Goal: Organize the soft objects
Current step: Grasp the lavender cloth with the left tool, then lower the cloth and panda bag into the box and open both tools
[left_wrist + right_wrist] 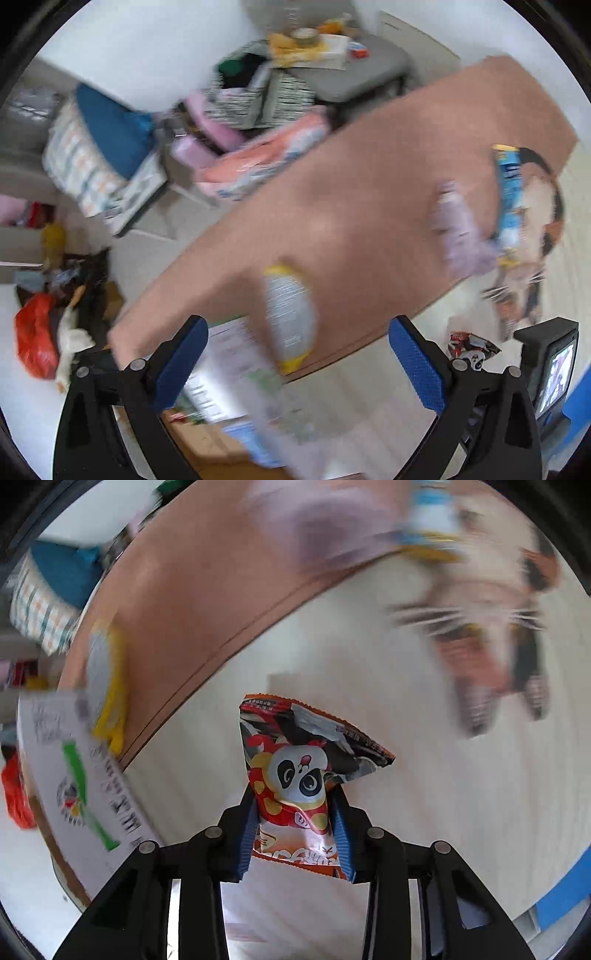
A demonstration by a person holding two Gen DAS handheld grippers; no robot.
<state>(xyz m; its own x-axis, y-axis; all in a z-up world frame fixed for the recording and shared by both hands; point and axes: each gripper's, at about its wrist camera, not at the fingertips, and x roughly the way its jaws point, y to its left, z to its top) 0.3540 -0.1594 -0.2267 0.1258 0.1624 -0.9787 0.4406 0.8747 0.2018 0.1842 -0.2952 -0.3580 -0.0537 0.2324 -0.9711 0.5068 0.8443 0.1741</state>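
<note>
My right gripper (pixel 295 808) is shut on a red and black snack packet with a panda face (pixel 299 771) and holds it above the pale table (pixel 369 709). The same packet (pixel 471 345) shows small at the lower right of the left wrist view. My left gripper (pixel 297 354) is open and empty above a brown cardboard box (pixel 351 206). On the box lie a white and yellow pouch (pixel 291 317), a lilac soft item (pixel 461 229) and a blue packet (pixel 509 195). A cat-shaped plush (pixel 491 627) lies on the table beyond the box. Both views are blurred.
A white printed box (pixel 81 782) sits at the left by the cardboard box. Behind are a blue cushion (pixel 110 133), a checked pillow (pixel 77 166), pink and orange packs (pixel 258 158), a striped bin (pixel 255 96), a grey table (pixel 351 74) and a red bag (pixel 35 332).
</note>
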